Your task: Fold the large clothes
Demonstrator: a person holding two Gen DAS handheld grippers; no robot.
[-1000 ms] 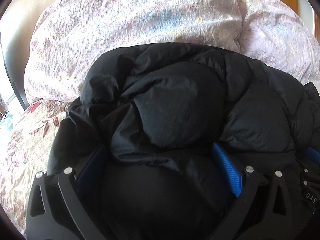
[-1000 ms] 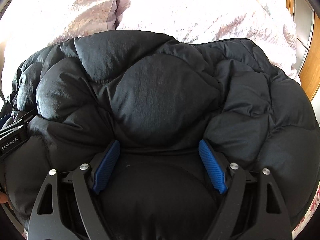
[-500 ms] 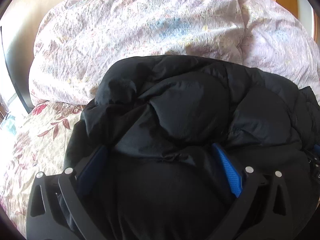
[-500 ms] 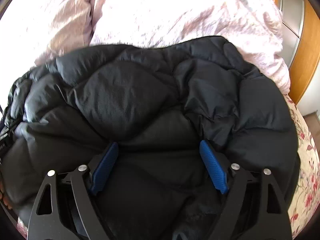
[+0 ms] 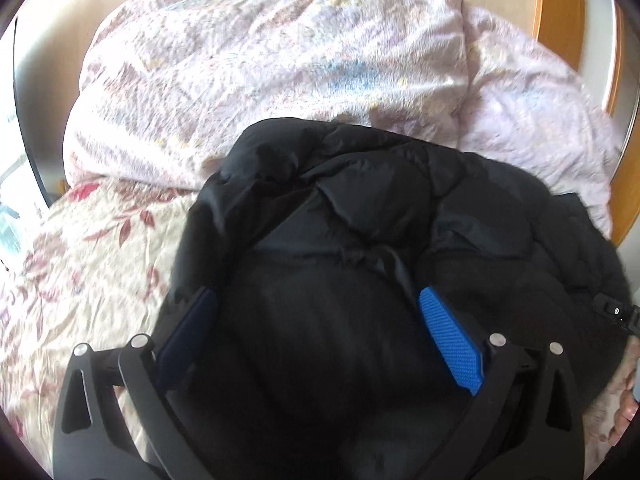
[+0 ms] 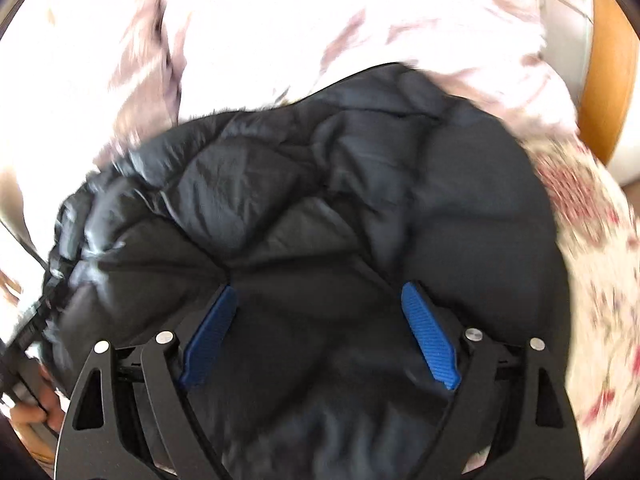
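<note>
Bulging between both wide-spread claws, left claw (image 5: 316, 340) and right claw (image 6: 316, 332), neither clamped, the black puffer jacket (image 5: 400, 208) is seen bundled on the bed (image 5: 92, 264), where its springy fill could undo the fold.

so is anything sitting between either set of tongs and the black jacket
Nothing visible does. The black puffer jacket bulges right up between the blue pads of the left tongs and of the right tongs, both spread wide. The duvet lies behind it, out of the way.
</note>
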